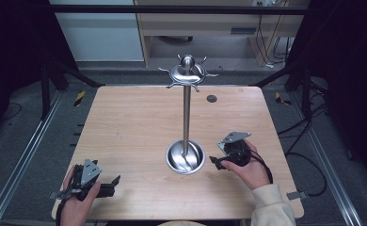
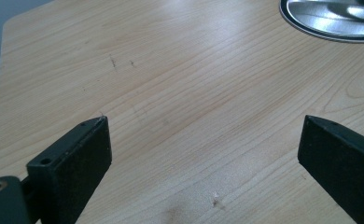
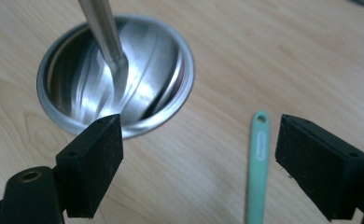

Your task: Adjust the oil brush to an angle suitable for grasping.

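One wooden table [image 1: 139, 122] carries everything I can see. On it stands one steel stand [image 1: 187, 113]: a round dish base, a single upright pole, and a crown of hooks at the top, too small for me to count. I have two grippers on the near side. My left gripper [image 1: 112, 182] sits at the near left corner, jaws spread wide over bare wood. My right gripper [image 1: 215, 161] rests just right of the dish, jaws also apart, gripping nothing. One mint-green handle [image 3: 258, 168] with a hole at its tip lies flat between the right jaws, beside the dish.
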{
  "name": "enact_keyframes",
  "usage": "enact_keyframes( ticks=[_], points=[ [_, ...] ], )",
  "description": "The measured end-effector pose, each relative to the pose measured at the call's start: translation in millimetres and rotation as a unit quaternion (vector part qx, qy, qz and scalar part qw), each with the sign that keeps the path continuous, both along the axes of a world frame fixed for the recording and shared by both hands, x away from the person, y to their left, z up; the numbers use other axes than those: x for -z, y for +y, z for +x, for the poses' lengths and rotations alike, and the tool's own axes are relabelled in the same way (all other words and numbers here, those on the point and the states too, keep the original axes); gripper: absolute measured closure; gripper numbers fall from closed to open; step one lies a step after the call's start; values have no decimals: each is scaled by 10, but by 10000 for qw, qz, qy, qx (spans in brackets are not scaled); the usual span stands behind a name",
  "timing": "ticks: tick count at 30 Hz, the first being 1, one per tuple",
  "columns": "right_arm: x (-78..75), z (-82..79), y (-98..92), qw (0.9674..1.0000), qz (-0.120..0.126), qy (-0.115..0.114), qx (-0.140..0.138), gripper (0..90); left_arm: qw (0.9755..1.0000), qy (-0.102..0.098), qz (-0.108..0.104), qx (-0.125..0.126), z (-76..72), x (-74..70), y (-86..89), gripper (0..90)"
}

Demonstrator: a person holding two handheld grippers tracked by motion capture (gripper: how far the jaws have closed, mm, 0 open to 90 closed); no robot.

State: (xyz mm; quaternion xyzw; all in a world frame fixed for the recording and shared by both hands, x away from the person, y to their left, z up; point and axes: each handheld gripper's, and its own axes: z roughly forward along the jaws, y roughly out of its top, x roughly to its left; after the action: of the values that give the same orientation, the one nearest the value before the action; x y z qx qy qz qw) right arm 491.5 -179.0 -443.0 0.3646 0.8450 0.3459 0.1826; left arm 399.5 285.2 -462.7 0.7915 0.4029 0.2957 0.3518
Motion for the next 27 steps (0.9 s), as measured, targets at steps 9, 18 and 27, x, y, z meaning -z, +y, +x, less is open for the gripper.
enact_keyframes(
  ticks=[9, 18, 27],
  points=[
    [-158, 294, 78, 9993, -299, -84, 197, 387, 10000, 33, 69, -16, -14, 21, -19, 24],
    [35, 282, 30, 9988, -357, 27, 330, 775, 10000, 14, 72, 27, 5, 14, -31, 23],
    [186, 293, -13, 9976, -462, 151, 493, 900, 10000, 32, 88, 35, 6, 18, -44, 23]
  ],
)
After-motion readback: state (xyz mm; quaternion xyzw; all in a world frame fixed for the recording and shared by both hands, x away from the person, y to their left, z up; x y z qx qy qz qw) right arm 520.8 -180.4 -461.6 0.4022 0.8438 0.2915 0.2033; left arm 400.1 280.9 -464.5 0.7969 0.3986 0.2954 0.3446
